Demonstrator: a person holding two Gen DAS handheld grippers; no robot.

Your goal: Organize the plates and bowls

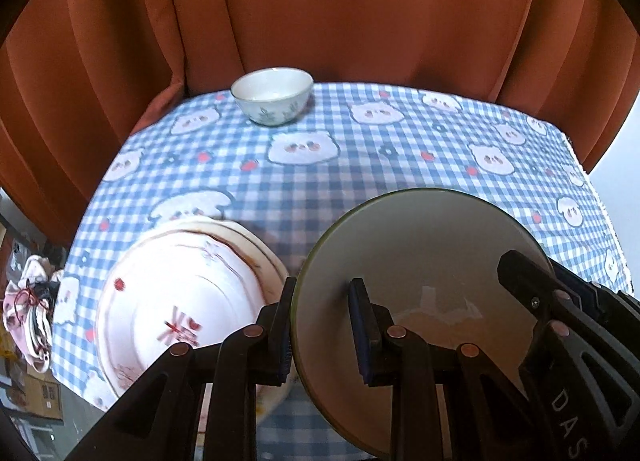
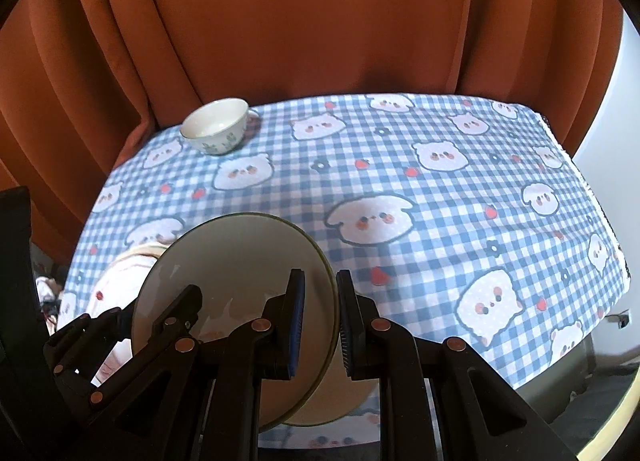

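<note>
A plain grey plate (image 1: pixel 424 257) with a greenish rim is held up off the table, tilted. My left gripper (image 1: pixel 320 329) straddles its left rim, one finger on each face. My right gripper (image 2: pixel 320 317) straddles its right rim (image 2: pixel 240 253) the same way. A stack of white patterned plates (image 1: pixel 180 301) lies on the table just left of the grey plate, partly hidden behind it in the right wrist view (image 2: pixel 124 277). A small white bowl (image 1: pixel 272 95) with green leaf prints stands at the table's far left edge, also in the right wrist view (image 2: pixel 216 125).
The table wears a blue checked cloth (image 2: pixel 440 197) with cartoon animal faces. An orange curtain (image 1: pixel 320 9) hangs right behind it. Left of the table, clutter and a cardboard box (image 1: pixel 40 393) sit on the floor. A white wall (image 2: pixel 608 133) is at the right.
</note>
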